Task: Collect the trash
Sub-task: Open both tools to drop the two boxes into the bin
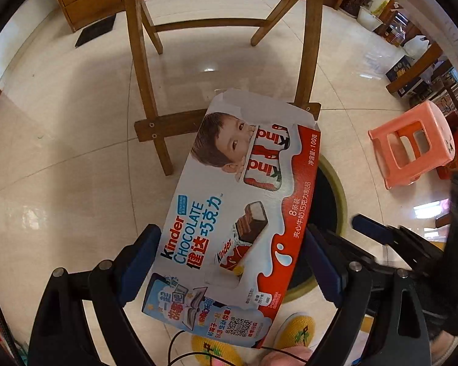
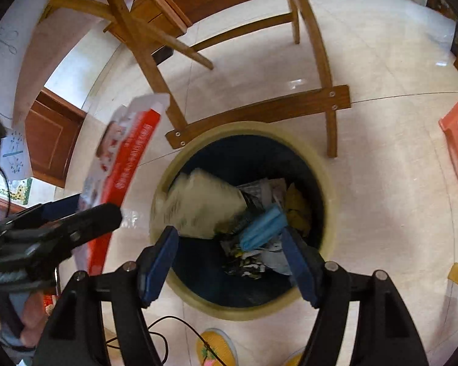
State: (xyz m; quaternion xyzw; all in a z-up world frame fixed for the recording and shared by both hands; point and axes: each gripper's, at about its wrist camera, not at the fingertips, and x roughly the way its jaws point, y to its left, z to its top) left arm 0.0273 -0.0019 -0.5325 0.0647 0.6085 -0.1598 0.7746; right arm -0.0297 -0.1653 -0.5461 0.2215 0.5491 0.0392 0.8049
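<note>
Tiled floor is filling both views. Left gripper is clamping the flattened chocolate box by its long edges, carrying it just left of the trash bin. Right gripper, jaws wide and empty, is hovering directly above the bin; pale paper is lying inside below it, likely dropped.

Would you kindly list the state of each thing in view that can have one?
Left gripper: shut on the chocolate box.
Chocolate box: flattened, end flap open, held above the floor beside the bin.
Right gripper: open, nothing between its fingers, above the bin.
Trash bin: upright, lidless, partly filled.
Pale paper: blurred, in the bin's mouth.
Pink stool: lying tilted.
</note>
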